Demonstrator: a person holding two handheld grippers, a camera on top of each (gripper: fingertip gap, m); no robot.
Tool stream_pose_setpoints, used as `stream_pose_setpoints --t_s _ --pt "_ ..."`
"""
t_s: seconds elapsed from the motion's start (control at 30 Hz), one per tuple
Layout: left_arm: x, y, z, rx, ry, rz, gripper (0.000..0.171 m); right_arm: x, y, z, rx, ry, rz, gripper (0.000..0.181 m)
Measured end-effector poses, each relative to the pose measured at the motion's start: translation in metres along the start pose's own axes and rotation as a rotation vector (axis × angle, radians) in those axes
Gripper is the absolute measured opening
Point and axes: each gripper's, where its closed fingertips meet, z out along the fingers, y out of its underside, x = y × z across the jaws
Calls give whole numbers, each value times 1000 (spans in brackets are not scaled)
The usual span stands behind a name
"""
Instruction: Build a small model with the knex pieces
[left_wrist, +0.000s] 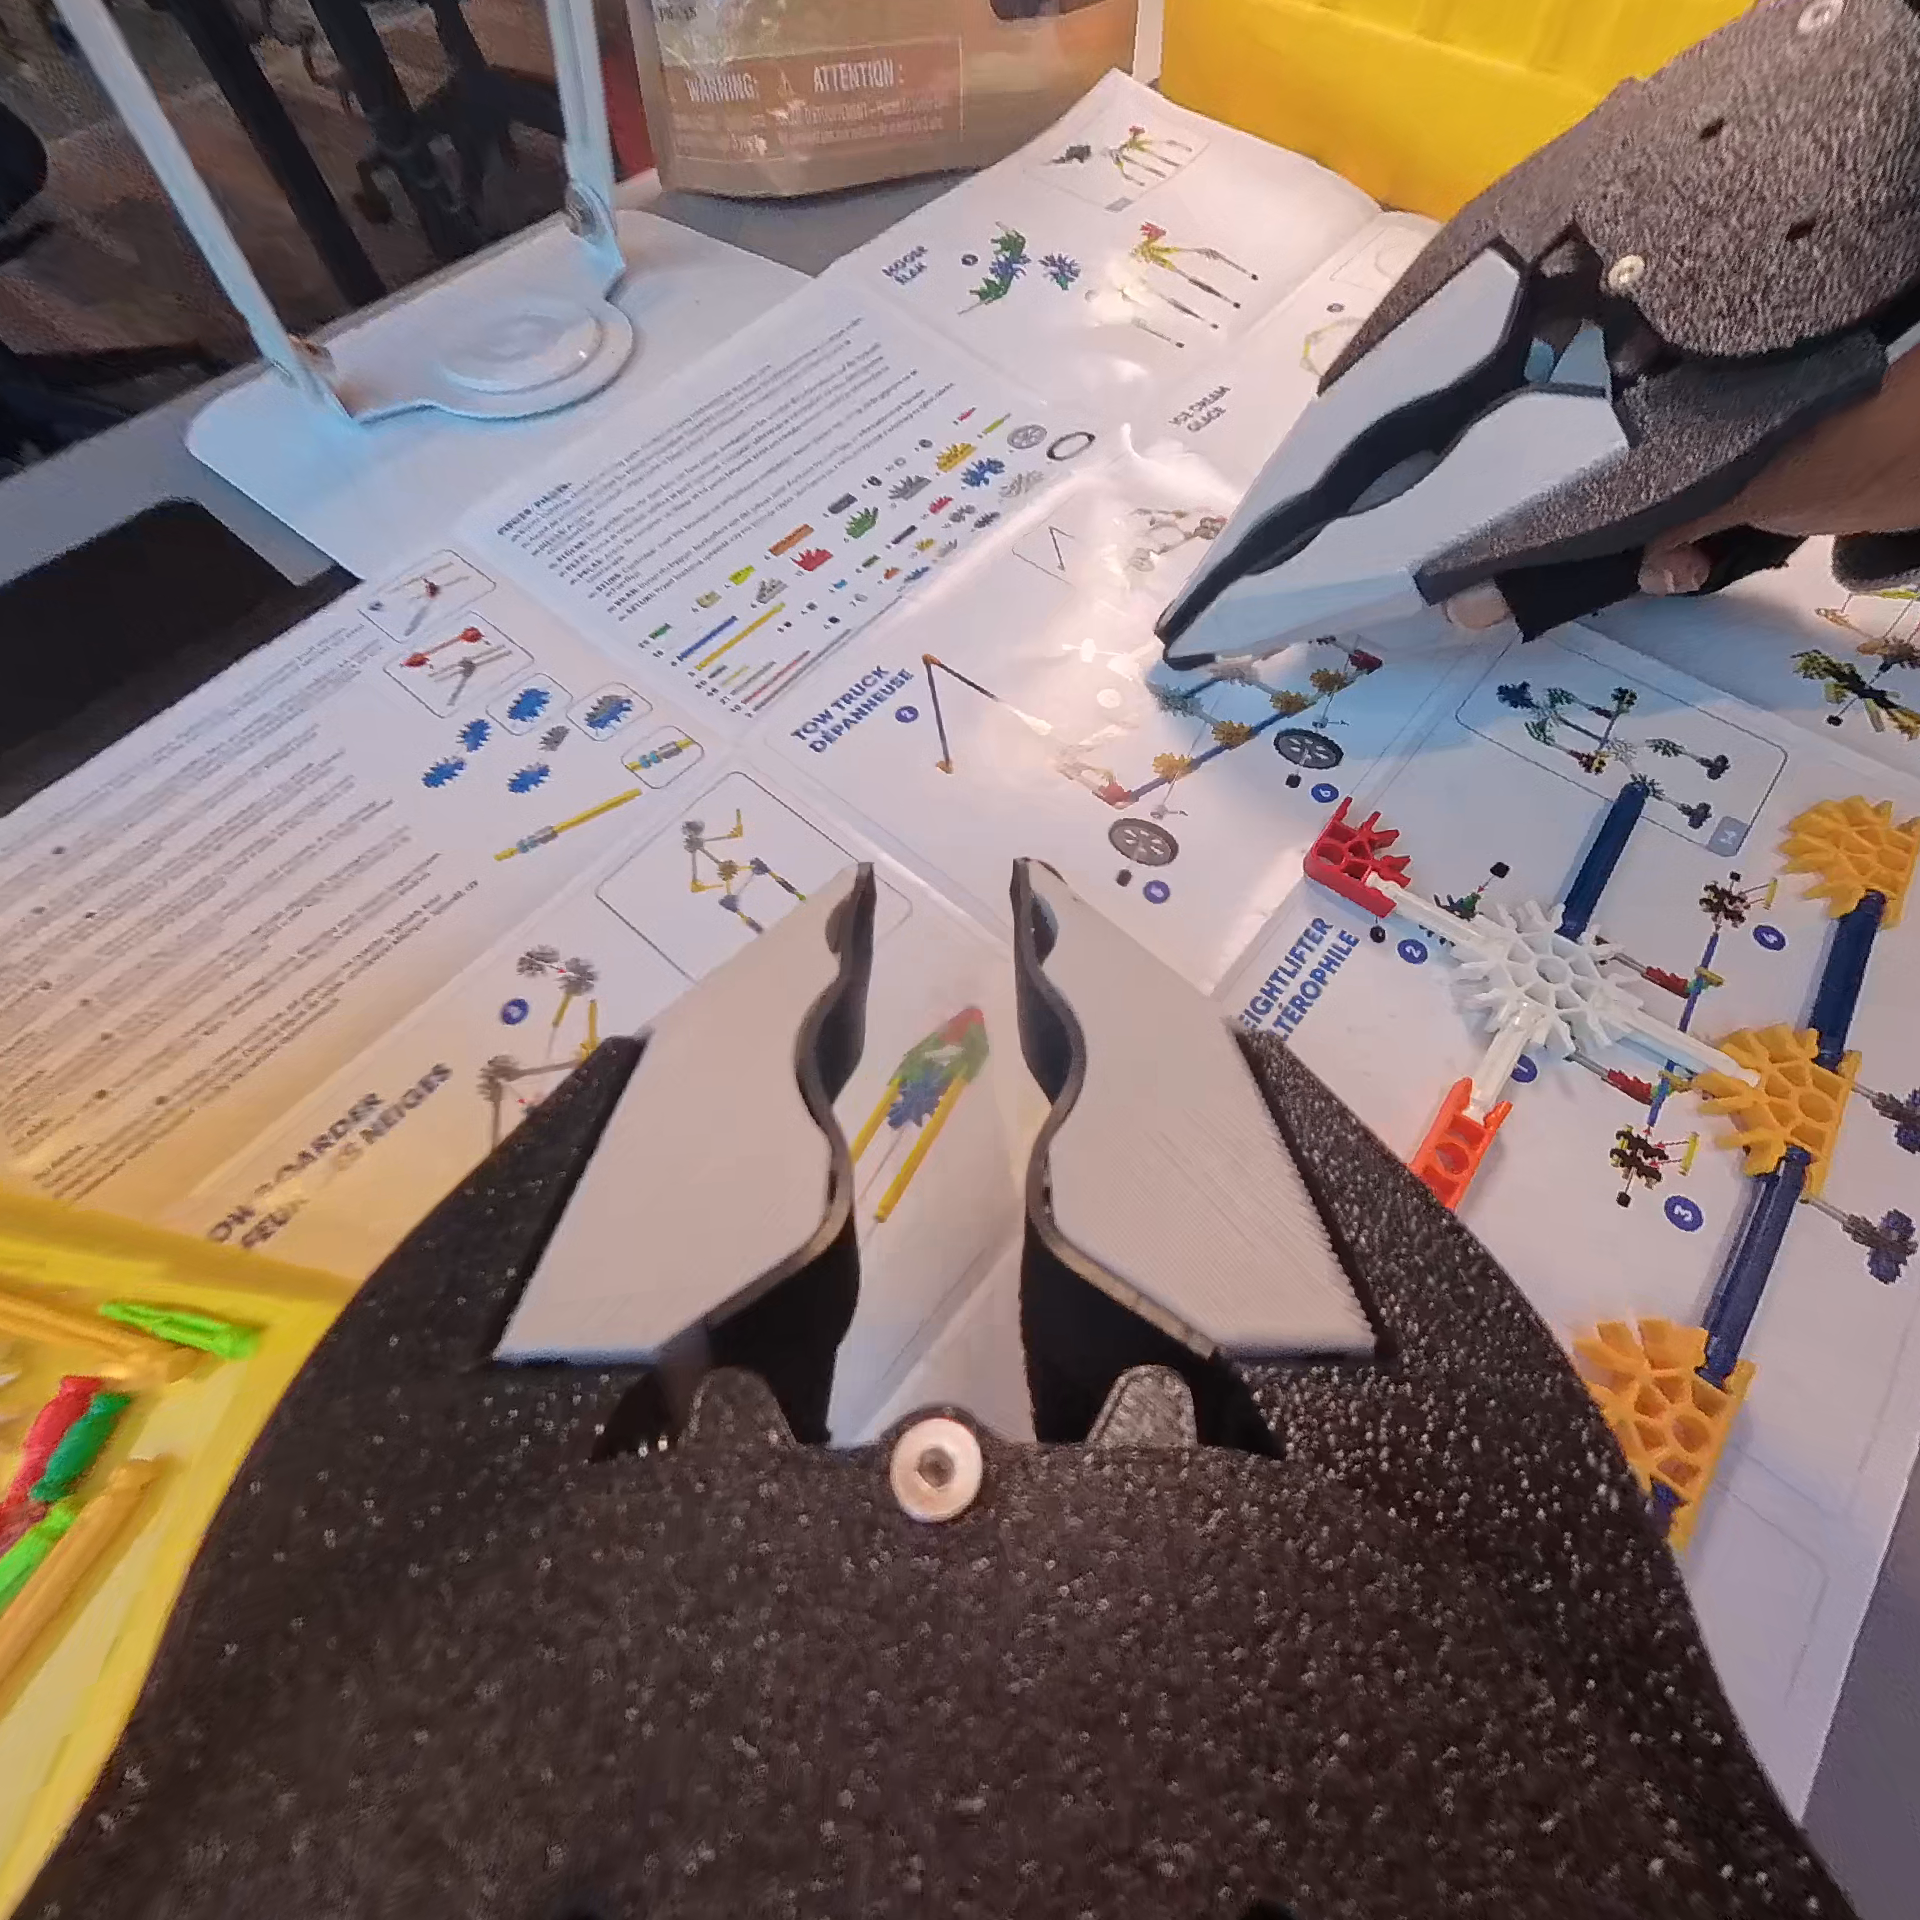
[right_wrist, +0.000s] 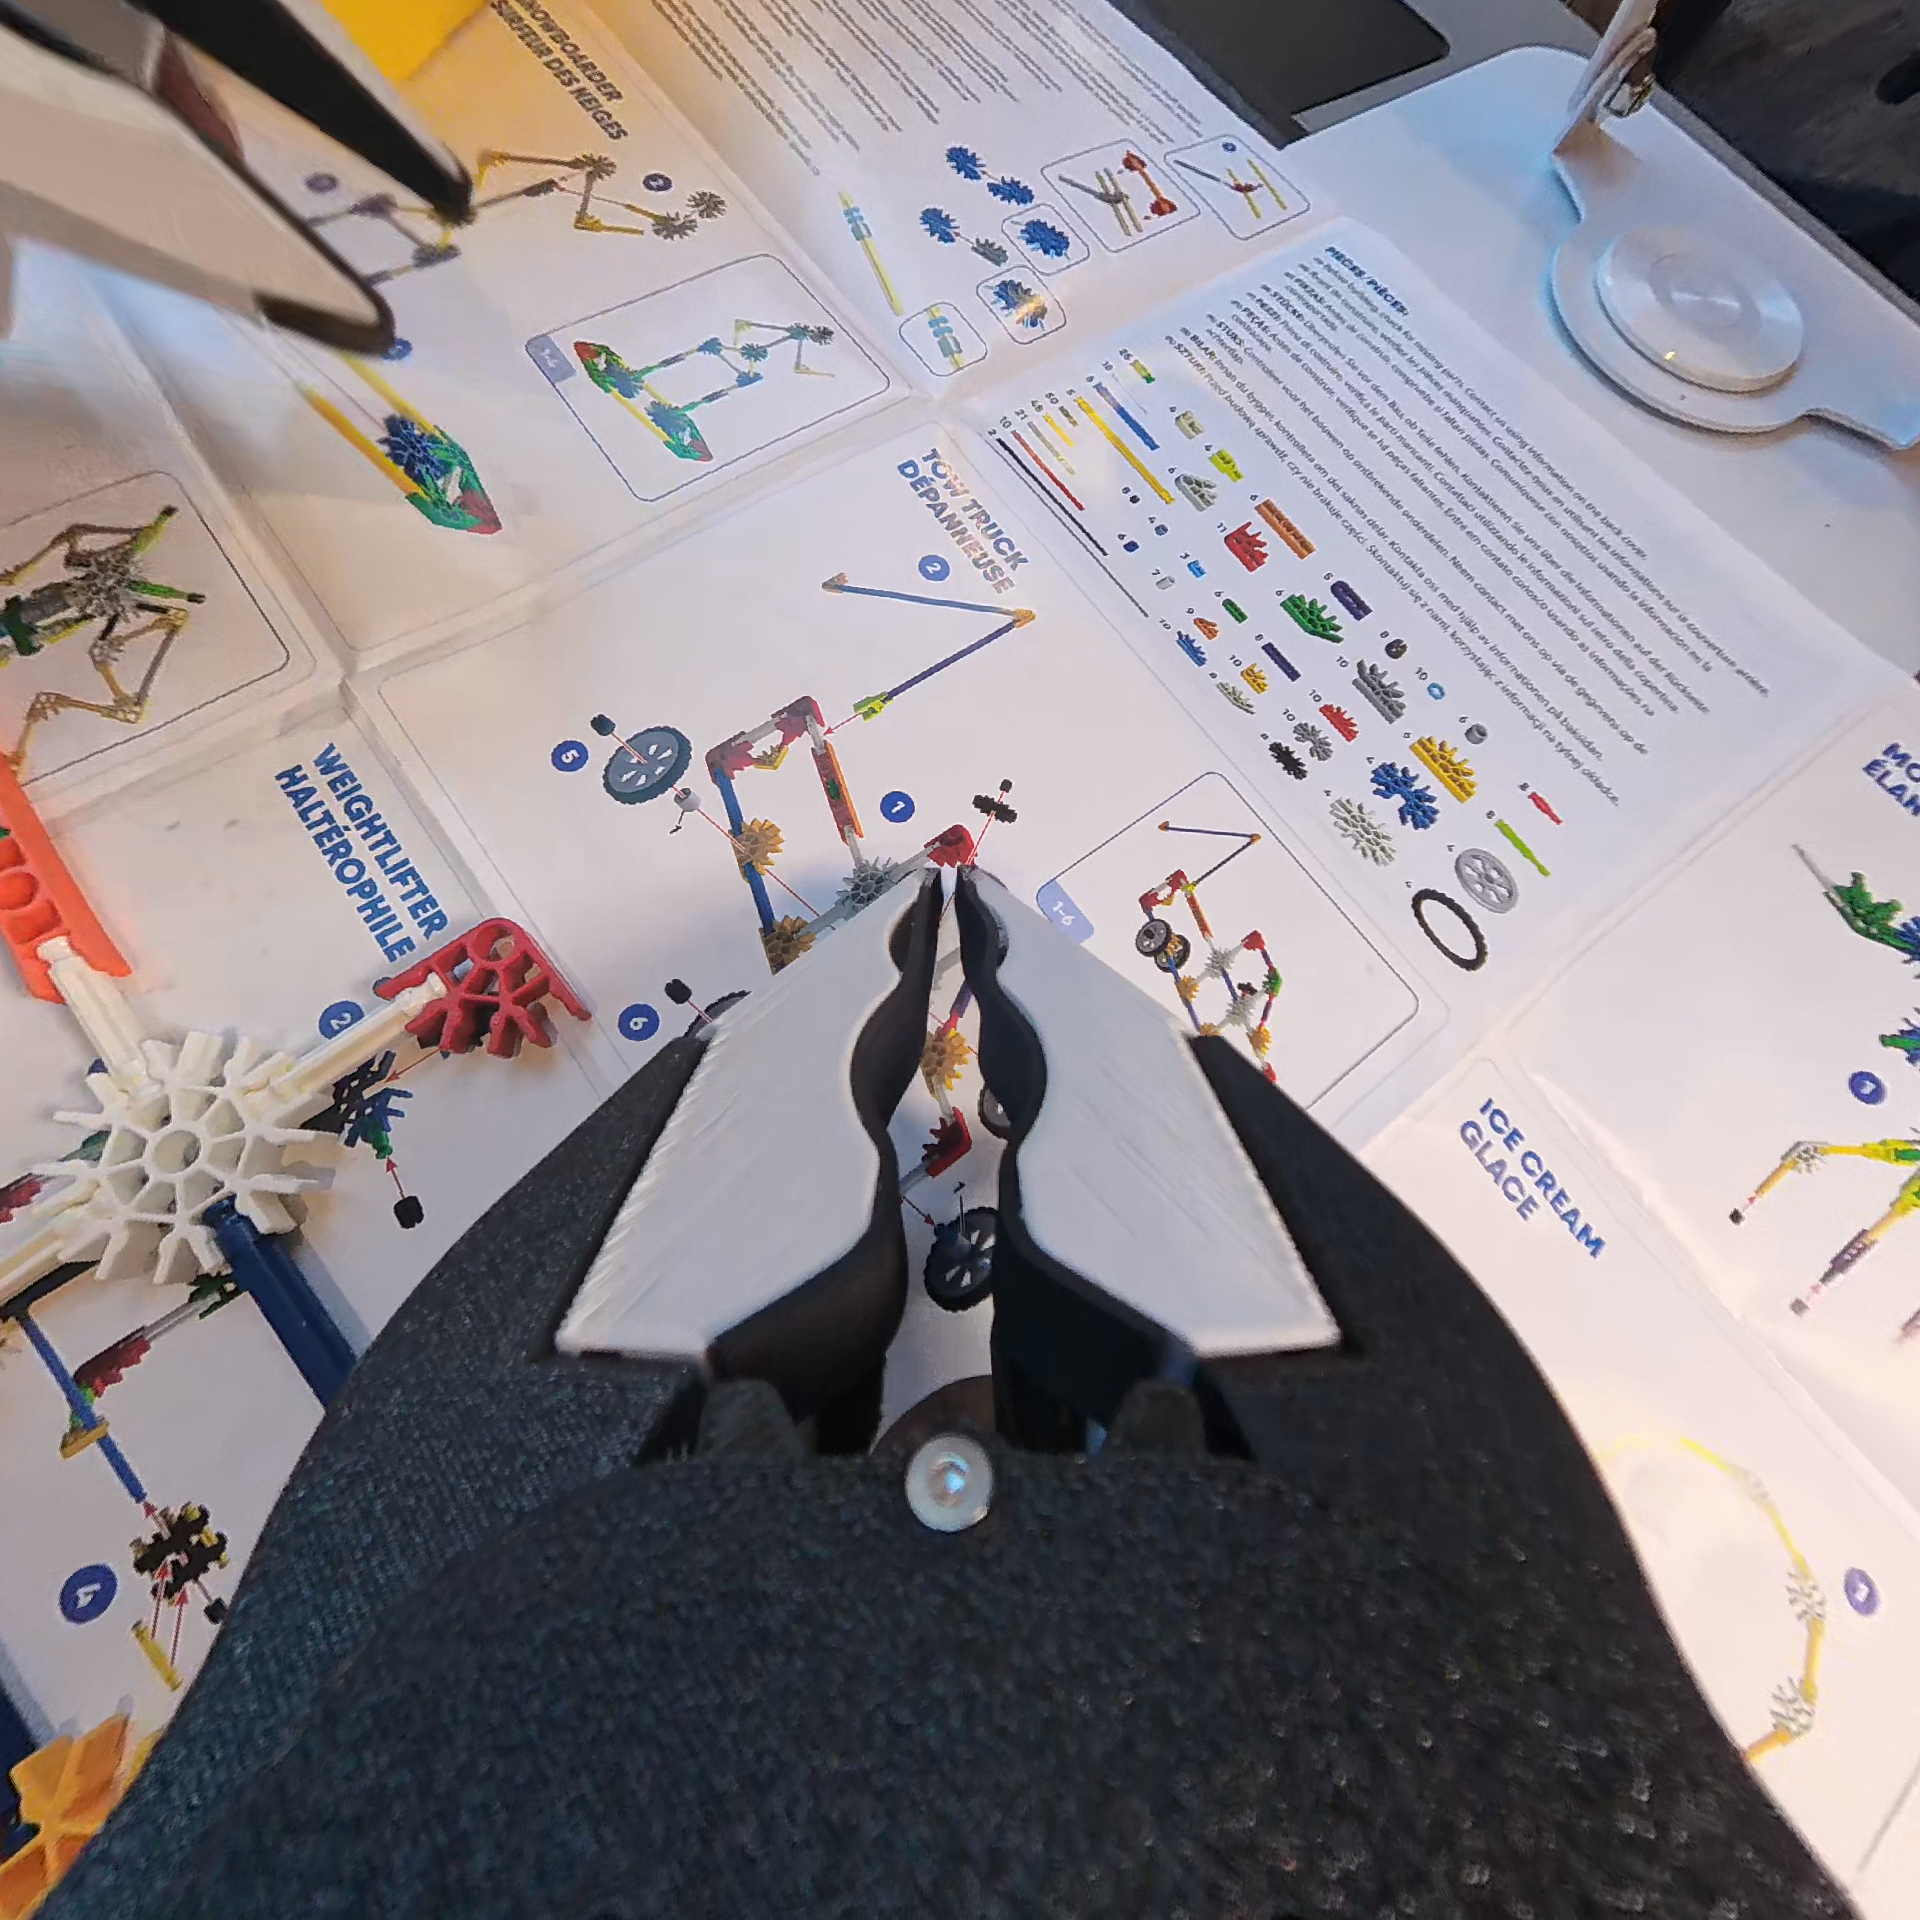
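Left wrist view shows the left gripper (left_wrist: 940, 883) hanging above a large unfolded instruction sheet (left_wrist: 644, 582) on the tabletop (left_wrist: 727, 223), its fingers (left_wrist: 717, 1122) spread apart and empty. At the near left edge lies a yellow tray (left_wrist: 62, 1538) with green, red and yellow rods, blurred. To the right, on the sheet, rests a partly built toy frame: a white snowflake connector (left_wrist: 1548, 982) joined by white rods to a red corner connector (left_wrist: 1356, 852) and an orange connector (left_wrist: 1455, 1148), with blue rods (left_wrist: 1756, 1247) and yellow fan connectors (left_wrist: 1777, 1101) beside it. Farther off, the right gripper (left_wrist: 1179, 649) points down with its tips touching the sheet, a gloved hand (left_wrist: 1662, 540) behind it. Beyond stand a white stand base (left_wrist: 520, 353), a brown bag (left_wrist: 810, 114) and a yellow box (left_wrist: 1382, 94).

Right wrist view shows the right gripper (right_wrist: 948, 878) with its fingers (right_wrist: 1122, 1143) clenched tip to tip on nothing, pressing the sheet (right_wrist: 1351, 582) at a printed diagram. The white snowflake connector (right_wrist: 177, 1148) and red corner connector (right_wrist: 488, 987) lie to its left, apart from it.
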Motion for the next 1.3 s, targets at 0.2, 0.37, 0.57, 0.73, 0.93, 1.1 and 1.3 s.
stream_pose_setpoints --t_s 0.2,0.37,0.57,0.73,0.93,1.1,1.3 --pt "-124 -45 -83 55 -419 70 17 0 -9 -20 69 7 46 5" --pt "-199 -12 -121 -231 -440 -39 20 3 -25 -56 164 43 56 5" --pt "-190 64 -98 -623 -128 37 13 -7 -6 -88 220 58 90 5" --pt "-193 87 -90 -755 -95 81 14 -4 21 -95 202 69 164 5" --pt "-187 102 -83 -867 -36 167 13 -1 22 -96 213 61 184 5" --pt "-185 106 -84 -890 -2 173 9 -3 25 -94 198 56 176 5" --pt "-184 108 -87 -929 46 210 6 -5 29 -90 178 46 174 5"
